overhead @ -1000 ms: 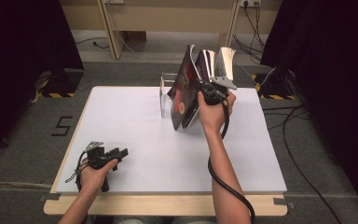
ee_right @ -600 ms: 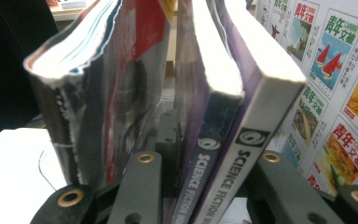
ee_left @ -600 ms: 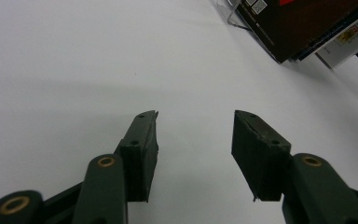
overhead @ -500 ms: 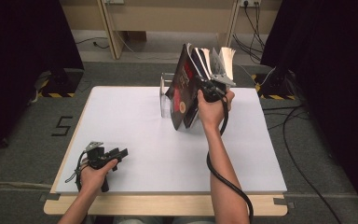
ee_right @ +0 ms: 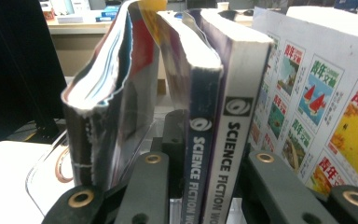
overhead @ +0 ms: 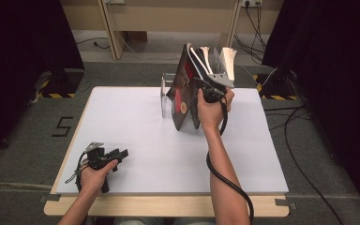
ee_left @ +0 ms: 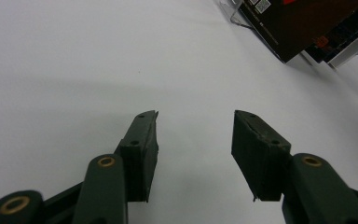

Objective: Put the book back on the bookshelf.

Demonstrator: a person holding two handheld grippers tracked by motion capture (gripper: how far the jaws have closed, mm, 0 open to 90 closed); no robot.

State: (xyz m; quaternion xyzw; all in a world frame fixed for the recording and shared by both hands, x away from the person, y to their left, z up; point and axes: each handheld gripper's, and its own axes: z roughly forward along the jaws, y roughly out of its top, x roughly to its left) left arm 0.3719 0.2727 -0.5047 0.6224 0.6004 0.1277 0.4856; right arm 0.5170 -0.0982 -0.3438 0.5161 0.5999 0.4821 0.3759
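Materials and finishes: paper magazines, clear plastic stand, matt tabletop.

Magazines (ee_right: 214, 135): paper, glossy printed spines and covers, page edges rough and curled; the dark-covered one (overhead: 182, 89) shines under the light. Stand (overhead: 165, 96): clear, smooth, probably acrylic, though glare blurs it. Table (overhead: 136, 122): white, matt, smooth top with a pale wood edge. Left gripper (ee_left: 196, 149): matt black plastic with scuffed pads and brass-coloured rivets. Right gripper (ee_right: 200, 186): the same matt black. Floor (overhead: 23, 140): grey, rough carpet.
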